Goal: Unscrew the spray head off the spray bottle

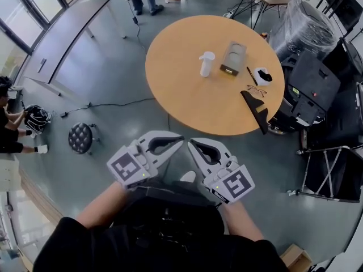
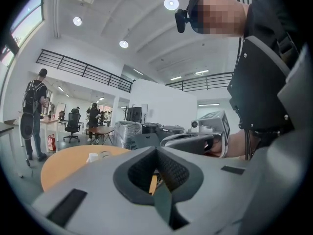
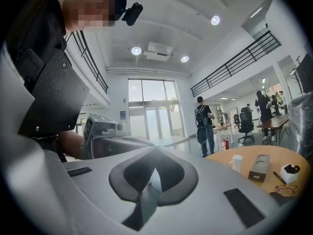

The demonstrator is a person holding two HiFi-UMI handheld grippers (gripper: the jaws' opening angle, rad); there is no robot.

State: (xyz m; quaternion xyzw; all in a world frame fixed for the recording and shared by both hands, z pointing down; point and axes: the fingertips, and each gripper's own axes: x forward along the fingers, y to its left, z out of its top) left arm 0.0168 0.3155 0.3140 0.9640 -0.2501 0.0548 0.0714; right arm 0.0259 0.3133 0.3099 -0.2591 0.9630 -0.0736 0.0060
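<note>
Standing upright toward the far side of the round wooden surface [image 1: 187, 98], the white spray bottle [image 1: 207, 64] has its spray head [image 1: 208, 55] on, so the unscrewing has not begun. A grey box [image 1: 233, 58] lies just beside it to the right. Further right are a pen [image 1: 251, 75], a small white holder [image 1: 262, 75] and a pair of glasses [image 1: 256, 90]. A black object [image 1: 255, 109] sits at the near right edge.

Both tools are well apart from the bottle, held close to the person's body over the floor. The left gripper [image 1: 177, 139] has its fingers [image 2: 107, 177] pressed together with nothing between them. The right gripper [image 1: 194, 144] is the same, its fingers [image 3: 205, 199] together and empty.

The main risk, as I judge it, is tipping. The bottle looks slim and light, so a closed or half-spread gripper arriving at it would likely push it over or shove it into the box. Both sets of fingers need to spread before they get near.

A second risk is slip. If the body is pinched loosely, or too near the neck, turning the head would probably spin the whole bottle instead of loosening the thread. Whether it holds liquid cannot be told, so a fall might also spill.
</note>
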